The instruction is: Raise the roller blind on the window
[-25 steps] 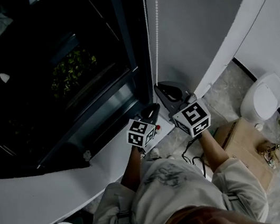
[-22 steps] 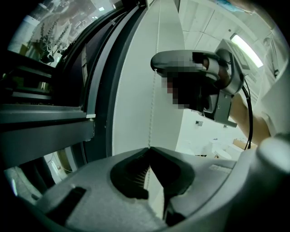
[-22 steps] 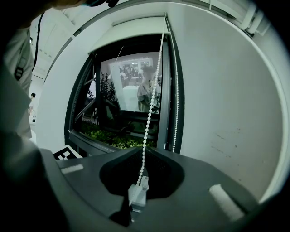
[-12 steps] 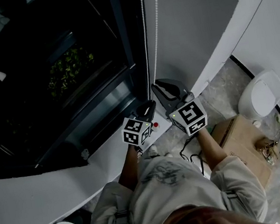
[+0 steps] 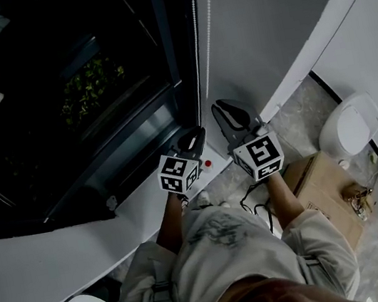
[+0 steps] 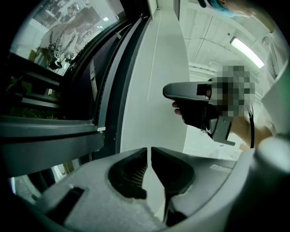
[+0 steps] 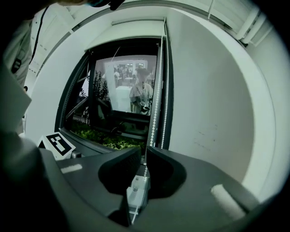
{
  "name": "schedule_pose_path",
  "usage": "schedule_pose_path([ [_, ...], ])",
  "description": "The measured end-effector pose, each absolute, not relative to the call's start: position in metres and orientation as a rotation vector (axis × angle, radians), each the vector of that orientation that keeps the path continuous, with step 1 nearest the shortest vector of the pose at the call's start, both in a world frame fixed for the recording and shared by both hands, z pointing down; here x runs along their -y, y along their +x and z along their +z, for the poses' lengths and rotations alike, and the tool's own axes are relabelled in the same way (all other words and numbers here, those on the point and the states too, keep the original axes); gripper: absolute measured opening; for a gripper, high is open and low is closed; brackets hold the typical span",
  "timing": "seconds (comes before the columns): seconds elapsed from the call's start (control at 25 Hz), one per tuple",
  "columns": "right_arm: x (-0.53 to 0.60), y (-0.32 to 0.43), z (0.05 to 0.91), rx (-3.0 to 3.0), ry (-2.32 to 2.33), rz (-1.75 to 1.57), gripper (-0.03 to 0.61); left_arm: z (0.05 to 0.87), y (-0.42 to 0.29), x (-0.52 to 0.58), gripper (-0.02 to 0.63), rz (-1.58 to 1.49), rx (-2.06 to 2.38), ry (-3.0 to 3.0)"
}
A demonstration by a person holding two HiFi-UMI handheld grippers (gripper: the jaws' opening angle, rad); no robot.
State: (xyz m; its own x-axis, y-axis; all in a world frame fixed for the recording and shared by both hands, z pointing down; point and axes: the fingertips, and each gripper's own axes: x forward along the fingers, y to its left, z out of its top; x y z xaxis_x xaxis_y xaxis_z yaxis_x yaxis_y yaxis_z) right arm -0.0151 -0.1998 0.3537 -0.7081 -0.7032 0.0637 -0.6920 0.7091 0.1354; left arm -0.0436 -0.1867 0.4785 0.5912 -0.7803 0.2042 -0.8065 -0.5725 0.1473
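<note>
Left gripper (image 5: 192, 139) has drifted left and farther off, jaws just eased to a narrow empty slit, leaving the upright bead chain (image 5: 199, 80) beside the window frame (image 5: 166, 42) just right of it, pinched by the closed right gripper (image 5: 230, 113).

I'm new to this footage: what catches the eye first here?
The big dark window fills the head view's upper left, with green plants behind the glass. Beside its frame hangs the white bead chain, clamped by the right gripper. The left gripper next to it holds nothing; its jaws have just been opening.
</note>
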Motion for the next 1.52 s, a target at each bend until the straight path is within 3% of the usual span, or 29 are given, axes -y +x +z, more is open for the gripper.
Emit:
schedule_pose_path([
  [0.12,0.198,-0.012,0.347,2.827,1.179,-0.170,0.011,0.462,-0.051,0.188,0.003,0.131,1.372,2.617],
  [0.6,0.187,-0.008,0.364,2.871,1.175,-0.027,0.008,0.391,-0.056,0.185,0.003,-0.019,1.435,2.718],
  [1.52,0.183,-0.001,0.376,2.847,1.172,0.001,0.008,0.387,-0.057,0.182,0.003,-0.016,1.459,2.707],
])
